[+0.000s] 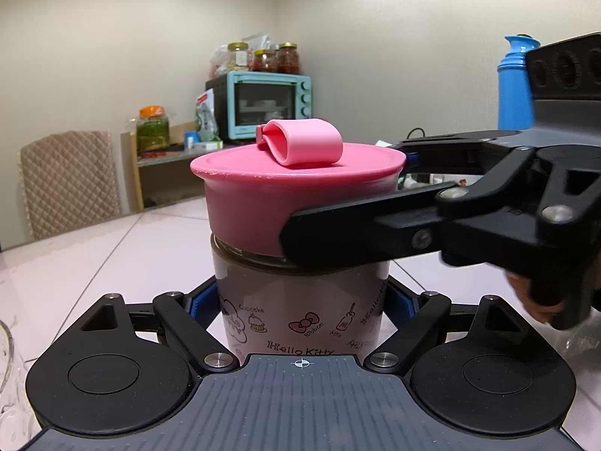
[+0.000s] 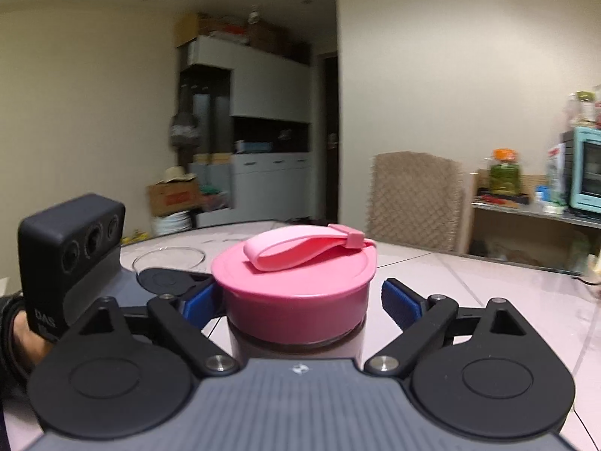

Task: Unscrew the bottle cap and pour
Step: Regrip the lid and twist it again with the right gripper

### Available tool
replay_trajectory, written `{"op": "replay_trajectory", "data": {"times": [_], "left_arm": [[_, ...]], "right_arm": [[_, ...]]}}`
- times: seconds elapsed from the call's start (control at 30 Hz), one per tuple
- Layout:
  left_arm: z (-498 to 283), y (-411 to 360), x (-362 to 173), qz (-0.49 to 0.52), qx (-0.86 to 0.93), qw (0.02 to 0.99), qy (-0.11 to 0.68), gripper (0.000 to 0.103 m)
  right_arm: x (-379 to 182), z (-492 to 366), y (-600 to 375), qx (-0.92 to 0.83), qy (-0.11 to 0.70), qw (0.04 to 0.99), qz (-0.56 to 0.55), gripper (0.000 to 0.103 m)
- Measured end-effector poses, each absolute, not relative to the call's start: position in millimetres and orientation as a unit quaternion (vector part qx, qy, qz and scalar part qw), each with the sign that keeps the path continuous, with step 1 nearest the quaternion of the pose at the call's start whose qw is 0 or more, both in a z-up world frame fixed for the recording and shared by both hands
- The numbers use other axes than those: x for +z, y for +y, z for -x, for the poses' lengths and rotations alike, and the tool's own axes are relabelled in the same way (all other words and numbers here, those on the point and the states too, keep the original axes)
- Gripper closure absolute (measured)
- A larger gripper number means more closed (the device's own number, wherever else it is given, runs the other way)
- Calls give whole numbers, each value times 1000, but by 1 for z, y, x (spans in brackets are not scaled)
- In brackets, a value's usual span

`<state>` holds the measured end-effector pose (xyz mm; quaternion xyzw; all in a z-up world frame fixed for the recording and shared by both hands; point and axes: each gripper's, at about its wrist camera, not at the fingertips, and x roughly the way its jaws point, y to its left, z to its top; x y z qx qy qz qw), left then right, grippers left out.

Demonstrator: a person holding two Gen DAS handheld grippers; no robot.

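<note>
A wide Hello Kitty bottle [image 1: 300,300] holding a brownish drink stands upright on the pale table. It carries a pink screw cap [image 1: 263,203] with a folded pink strap [image 1: 300,143] on top. My left gripper [image 1: 298,302] is shut on the bottle's body, a blue pad pressing each side. My right gripper [image 2: 300,300] straddles the cap [image 2: 296,293] at cap height. Its jaws stand open, with a clear gap between the right blue pad [image 2: 400,302] and the cap. In the left wrist view one of its black fingers [image 1: 338,229] crosses the cap's front.
A clear glass bowl [image 2: 169,257] sits on the table behind the left gripper. A quilted chair [image 2: 417,203] stands at the far table edge. A blue flask [image 1: 516,82] rises at the right. A shelf beyond holds a teal toaster oven [image 1: 268,103] and jars.
</note>
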<state>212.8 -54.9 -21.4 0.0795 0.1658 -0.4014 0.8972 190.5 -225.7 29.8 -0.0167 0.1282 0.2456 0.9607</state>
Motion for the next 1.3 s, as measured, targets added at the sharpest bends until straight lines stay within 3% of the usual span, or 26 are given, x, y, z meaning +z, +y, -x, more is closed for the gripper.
{"op": "replay_trajectory", "data": {"times": [0.87,1.07,1.3], "left_arm": [[-212,-54,-22,-80,-401,897,166,13],[-213,-54,-21,-80,-401,897,166,13],[-214,-52,-21,-80,-402,897,166,13]], "right_arm": [[21,-183,-178,92,130,987,4,7],[20,-185,-175,88,131,987,5,17],[19,-186,-183,119,130,984,10,18]]}}
